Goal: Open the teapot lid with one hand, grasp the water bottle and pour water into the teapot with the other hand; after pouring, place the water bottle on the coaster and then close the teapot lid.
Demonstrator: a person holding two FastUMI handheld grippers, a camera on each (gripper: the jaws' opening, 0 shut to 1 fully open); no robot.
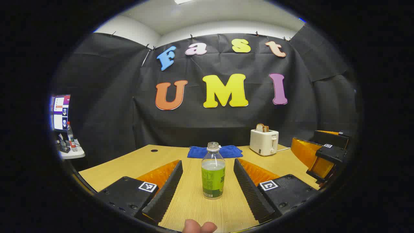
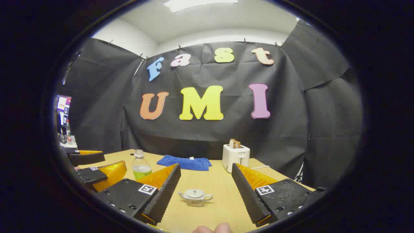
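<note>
In the left gripper view, the left gripper (image 1: 207, 191) is held low and level over the table (image 1: 129, 165), its 2 fingers spread wide and pointing toward the booth's back wall. The bottle (image 1: 213, 171) stands upright on the table between those fingers, touched by neither, uncapped and partly full of clear liquid. A fingertip (image 1: 199, 226) of the person's hand shows at the bottom edge, behind the fingers. Beyond the bottle a blue cloth (image 1: 215, 151) lies flat near the far edge, and a toaster (image 1: 264, 141) with bread in its slots stands to the right of it. At the right edge of this view the right gripper (image 1: 320, 155) is seen side-on, just above the table, well apart from the bottle.

In the right gripper view, the right gripper (image 2: 205, 194) is also low and level, fingers released and wide apart, aimed the same way. The teapot (image 2: 195, 197) sits on the table between them, lid (image 2: 195, 193) on, spout to the left and handle to the right; neither finger touches it. A bit of the person's hand (image 2: 213, 229) shows at the bottom edge. The bottle (image 2: 141, 169) stands farther left, partly hidden behind the right gripper's own left finger, with the left gripper (image 2: 93, 168) low beside it at the left edge. The cloth (image 2: 185, 162) and toaster (image 2: 236, 156) lie farther back. The coaster cannot be made out
</note>
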